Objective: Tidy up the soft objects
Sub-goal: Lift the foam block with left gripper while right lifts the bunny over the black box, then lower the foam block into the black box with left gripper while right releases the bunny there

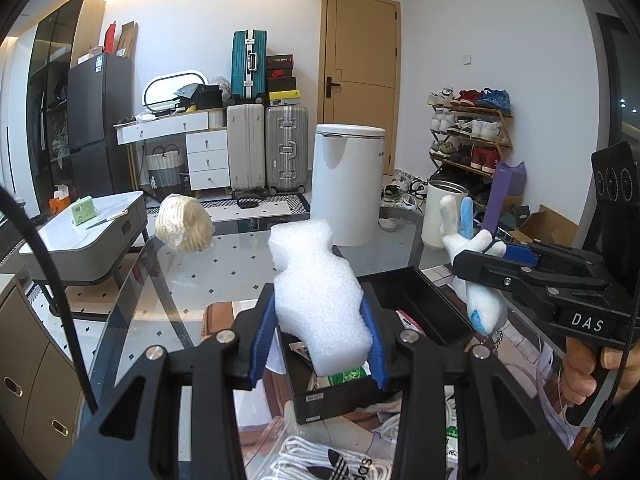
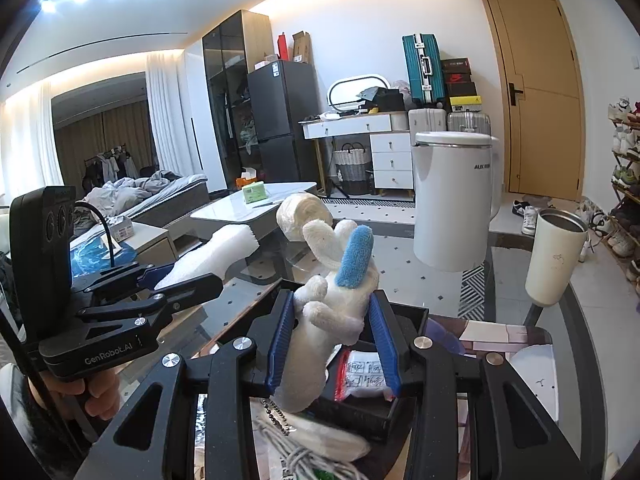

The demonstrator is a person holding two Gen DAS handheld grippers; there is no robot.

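My left gripper (image 1: 318, 344) is shut on a white foam block (image 1: 316, 292) and holds it above an open black box (image 1: 424, 304) on the glass table. My right gripper (image 2: 334, 340) is shut on a white plush rabbit (image 2: 336, 296) with one blue ear, held above the same black box (image 2: 404, 316). The rabbit (image 1: 476, 264) and right gripper (image 1: 492, 266) show at the right of the left wrist view. The foam block (image 2: 216, 252) and left gripper (image 2: 180, 280) show at the left of the right wrist view. A cream yarn ball (image 1: 184, 222) lies on the table beyond.
A cream tumbler (image 2: 554, 256) stands on the glass table (image 1: 224, 276) at the right. A bag of white cords (image 1: 332, 460) lies near me. The box holds packets (image 2: 366, 372). A white bin (image 1: 346, 184), suitcases and a shoe rack stand behind.
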